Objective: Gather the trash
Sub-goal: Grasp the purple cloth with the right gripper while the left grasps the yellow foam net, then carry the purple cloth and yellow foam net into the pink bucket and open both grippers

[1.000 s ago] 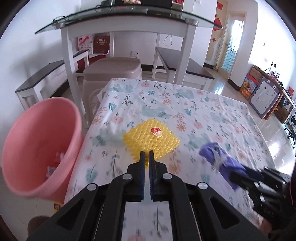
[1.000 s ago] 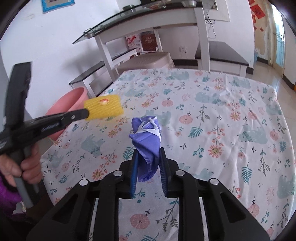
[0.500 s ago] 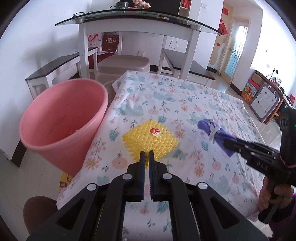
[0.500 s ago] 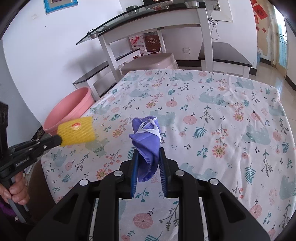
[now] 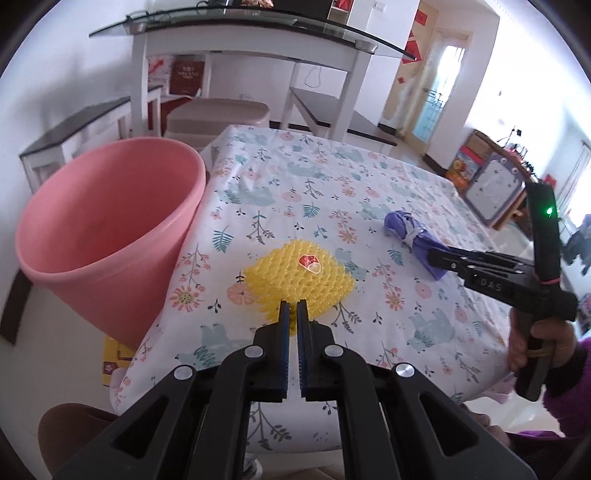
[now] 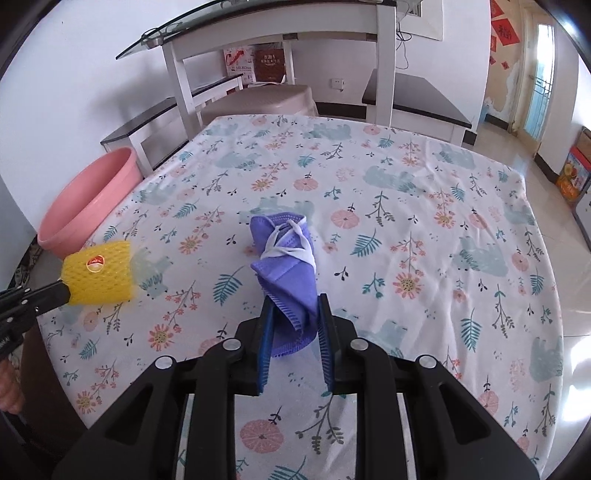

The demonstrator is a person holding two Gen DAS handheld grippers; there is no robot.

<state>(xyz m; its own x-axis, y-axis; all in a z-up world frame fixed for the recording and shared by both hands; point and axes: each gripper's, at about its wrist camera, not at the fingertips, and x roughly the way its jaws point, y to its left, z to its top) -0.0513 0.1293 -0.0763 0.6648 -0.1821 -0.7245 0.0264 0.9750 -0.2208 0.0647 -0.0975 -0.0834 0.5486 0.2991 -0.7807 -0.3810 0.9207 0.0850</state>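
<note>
Left gripper clamps yellow foam net, held above table near left edge, just beside pink bin. Right gripper pinches purple mask, lifted over table's near edge.

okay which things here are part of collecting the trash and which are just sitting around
Job:
left gripper gripping yellow foam net
right gripper gripping purple mask
pink bin

Just there:
floral tablecloth
glass-top table
beige stool
</note>
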